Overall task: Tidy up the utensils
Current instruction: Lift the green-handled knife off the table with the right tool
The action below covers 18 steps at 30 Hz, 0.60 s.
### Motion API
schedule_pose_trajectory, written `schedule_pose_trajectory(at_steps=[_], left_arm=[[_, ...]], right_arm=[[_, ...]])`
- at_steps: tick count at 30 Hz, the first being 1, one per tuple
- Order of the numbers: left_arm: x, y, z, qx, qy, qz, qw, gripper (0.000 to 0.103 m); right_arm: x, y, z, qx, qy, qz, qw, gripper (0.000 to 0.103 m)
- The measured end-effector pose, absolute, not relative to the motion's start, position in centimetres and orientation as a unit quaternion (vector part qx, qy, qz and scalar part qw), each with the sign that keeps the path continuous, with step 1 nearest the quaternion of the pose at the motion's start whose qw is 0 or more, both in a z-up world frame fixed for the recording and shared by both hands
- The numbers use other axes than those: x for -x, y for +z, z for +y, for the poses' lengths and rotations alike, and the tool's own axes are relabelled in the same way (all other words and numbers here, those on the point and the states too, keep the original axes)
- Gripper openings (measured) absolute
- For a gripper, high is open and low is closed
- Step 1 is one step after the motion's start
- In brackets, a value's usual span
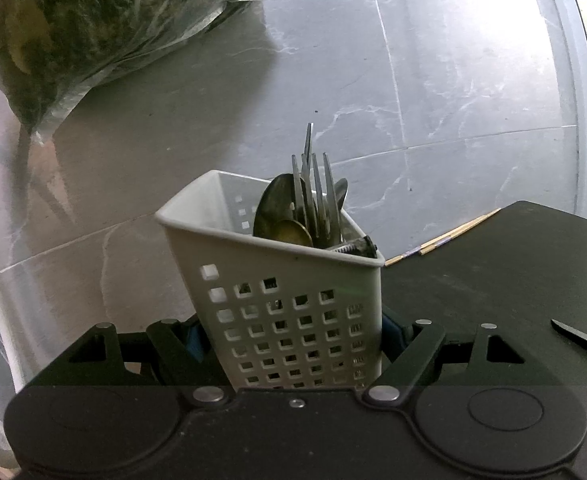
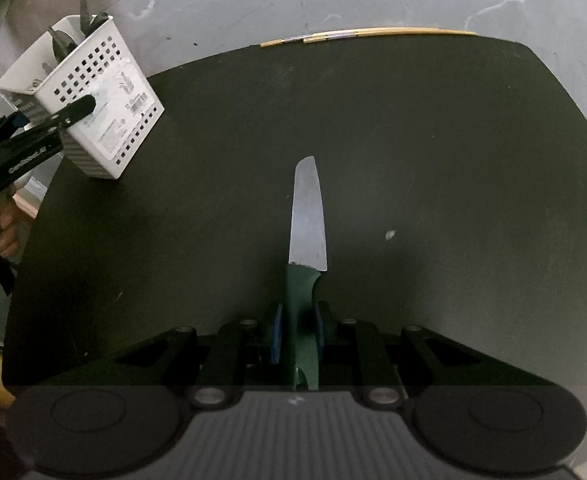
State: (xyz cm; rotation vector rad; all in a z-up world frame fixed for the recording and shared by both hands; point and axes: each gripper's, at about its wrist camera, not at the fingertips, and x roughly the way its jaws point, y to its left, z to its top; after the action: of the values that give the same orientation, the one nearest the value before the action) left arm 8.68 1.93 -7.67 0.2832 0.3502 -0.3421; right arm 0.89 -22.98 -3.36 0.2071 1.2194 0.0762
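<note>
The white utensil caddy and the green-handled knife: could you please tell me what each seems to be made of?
The utensil caddy looks like moulded white plastic, matte: thin walls pierced by square holes, rounded rim. The knife appears to have a dull grey metal blade, probably steel, and a green handle, likely plastic, smooth and one-piece.

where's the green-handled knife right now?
In the right wrist view the knife sits centre frame, its green handle clamped in the right tool, blade pointing forward over the black mat, well right of the white caddy.
</note>
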Motion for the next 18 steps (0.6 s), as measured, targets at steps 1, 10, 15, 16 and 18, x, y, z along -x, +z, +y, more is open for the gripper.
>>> schedule_pose_trajectory(at_steps=[1, 10, 15, 16, 18], left_arm=[[-8.7, -7.7, 2.0, -0.140, -0.170, 0.172, 0.960, 0.081], [-8.8, -7.8, 2.3, -0.145, -0.183, 0.165, 0.958, 0.081], [-8.9, -7.8, 2.4, -0.145, -0.187, 0.164, 0.958, 0.081], [-8.9, -7.8, 2.4, -0.144, -0.188, 0.163, 0.958, 0.081], [-9.0, -7.9, 2.5, -0.143, -0.189, 0.163, 0.958, 0.081]], right_arm=[[-0.4, -3.3, -22.8, -0.097, 0.033, 0.573, 0.813, 0.018], [1.3, -3.4, -20.9, -0.079, 0.016, 0.577, 0.812, 0.023], [1.3, -3.4, -20.5, -0.067, 0.016, 0.584, 0.809, 0.026], [1.1, -3.5, -20.6, -0.072, 0.014, 0.586, 0.807, 0.022], [0.7, -3.5, -20.4, -0.063, 0.009, 0.592, 0.803, 0.018]])
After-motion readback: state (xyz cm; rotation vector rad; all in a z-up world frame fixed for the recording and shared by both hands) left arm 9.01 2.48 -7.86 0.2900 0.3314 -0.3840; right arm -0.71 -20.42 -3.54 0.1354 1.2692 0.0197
